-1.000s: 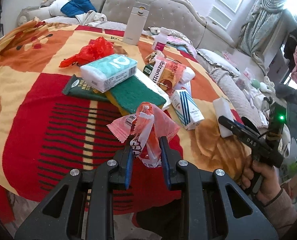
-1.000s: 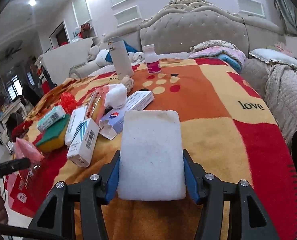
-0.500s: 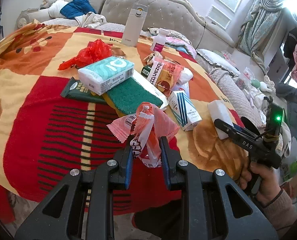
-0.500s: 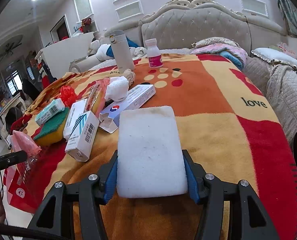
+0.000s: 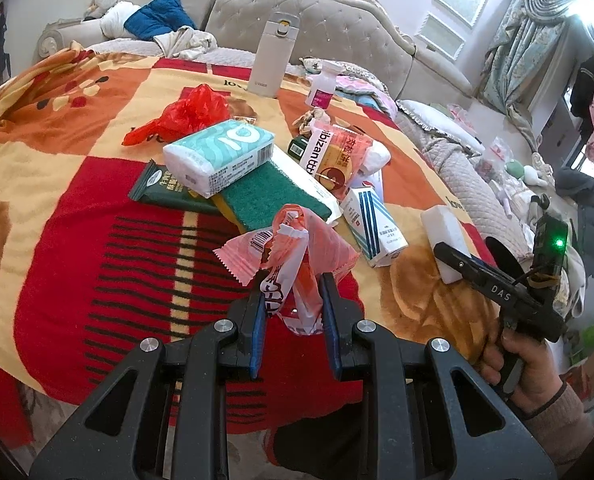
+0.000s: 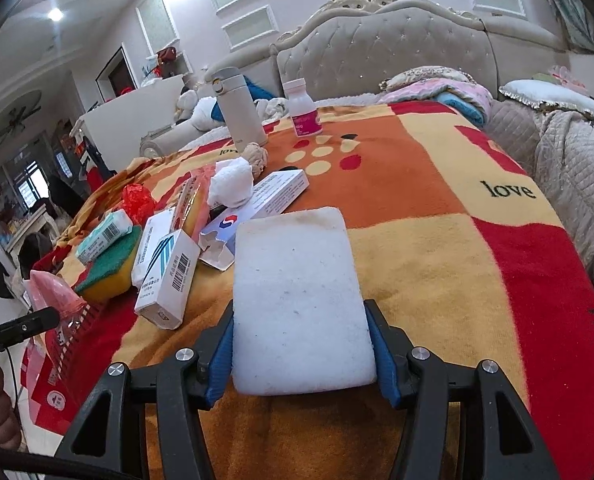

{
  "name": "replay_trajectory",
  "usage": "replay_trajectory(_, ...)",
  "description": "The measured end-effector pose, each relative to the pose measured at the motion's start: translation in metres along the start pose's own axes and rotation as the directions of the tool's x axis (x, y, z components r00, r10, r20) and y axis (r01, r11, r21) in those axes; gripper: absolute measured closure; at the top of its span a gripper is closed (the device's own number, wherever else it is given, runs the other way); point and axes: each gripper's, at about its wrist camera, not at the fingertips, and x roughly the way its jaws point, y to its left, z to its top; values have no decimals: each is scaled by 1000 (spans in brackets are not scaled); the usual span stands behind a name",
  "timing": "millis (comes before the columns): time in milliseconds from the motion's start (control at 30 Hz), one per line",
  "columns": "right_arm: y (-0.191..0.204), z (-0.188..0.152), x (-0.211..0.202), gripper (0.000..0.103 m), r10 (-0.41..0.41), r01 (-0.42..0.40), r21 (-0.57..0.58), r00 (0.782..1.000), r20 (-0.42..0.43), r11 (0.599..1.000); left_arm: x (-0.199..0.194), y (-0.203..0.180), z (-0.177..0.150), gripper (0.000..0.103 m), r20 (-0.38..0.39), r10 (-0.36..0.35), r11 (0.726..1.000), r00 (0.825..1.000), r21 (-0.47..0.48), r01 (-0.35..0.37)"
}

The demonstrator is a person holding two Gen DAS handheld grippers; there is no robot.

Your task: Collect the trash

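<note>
My left gripper (image 5: 293, 284) is shut on a crumpled pink plastic bag (image 5: 297, 240), which stands up between the blue pads above the red part of the blanket. In the right wrist view that bag (image 6: 53, 292) shows at the far left. A flat white sponge (image 6: 297, 272) lies lengthwise on the blanket, and my right gripper (image 6: 300, 312) holds its near end, both pads against its long sides. The left wrist view shows the same sponge (image 5: 441, 224) under the right gripper's dark finger, with a hand on the handle.
A heap sits mid-blanket: tissue pack (image 5: 219, 156), green scouring pad (image 5: 273, 192), red plastic bag (image 5: 193, 114), blue-striped box (image 5: 373, 228), orange snack packet (image 5: 337, 156). A white flask (image 5: 271, 56) and a pill bottle (image 5: 323, 88) stand behind. The blanket's edge (image 5: 97, 376) drops off near me.
</note>
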Motion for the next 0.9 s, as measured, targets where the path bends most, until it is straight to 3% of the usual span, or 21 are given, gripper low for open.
replay_trajectory(900,4,0,2,45,-20,20,-28,1000,-14,999,6,4,-1,81,-7,1,1000,1000,-11,-1)
